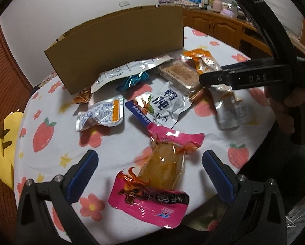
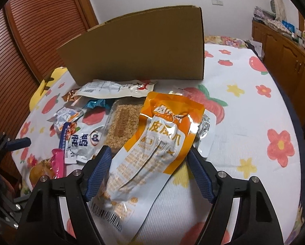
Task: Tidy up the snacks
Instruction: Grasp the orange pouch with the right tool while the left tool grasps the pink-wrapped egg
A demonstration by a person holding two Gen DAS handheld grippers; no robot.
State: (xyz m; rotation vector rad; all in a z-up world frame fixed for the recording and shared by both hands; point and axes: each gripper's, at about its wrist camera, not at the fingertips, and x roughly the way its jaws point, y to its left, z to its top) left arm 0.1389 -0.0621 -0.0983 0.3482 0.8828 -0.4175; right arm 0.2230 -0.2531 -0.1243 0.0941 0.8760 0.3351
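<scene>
A bedroom-like room with a slatted wooden door and wooden cabinets frames a bed under a white sheet printed with strawberries and flowers. It serves as the work surface, so the snacks lie loose across it.

The largest thing on it is an open cardboard box, standing at the far side of the pile with its near wall facing both cameras. It looks like the intended bin: the packets are heaped right against its foot, within easy reach for lifting over the wall.

Next in size is the orange pouch, lying lengthwise between the jaws of the right gripper. The jaws are partly closed around it; both pads sit at the pouch's edges, but whether they actually press it cannot be told. Taking it across the narrow width would suit a flat, slippery bag.

The pink packet lies at the near edge of the bed, centred between the blades of the left gripper, whose jaws are spread wide and clear of it on both sides. That stance reads as lining up for a grasp not yet made.

Behind them sit smaller packs: a white bag with blue lettering, a clear-wrapped cracker block, a silver sachet and a small teal wrapper, all outside the box.
</scene>
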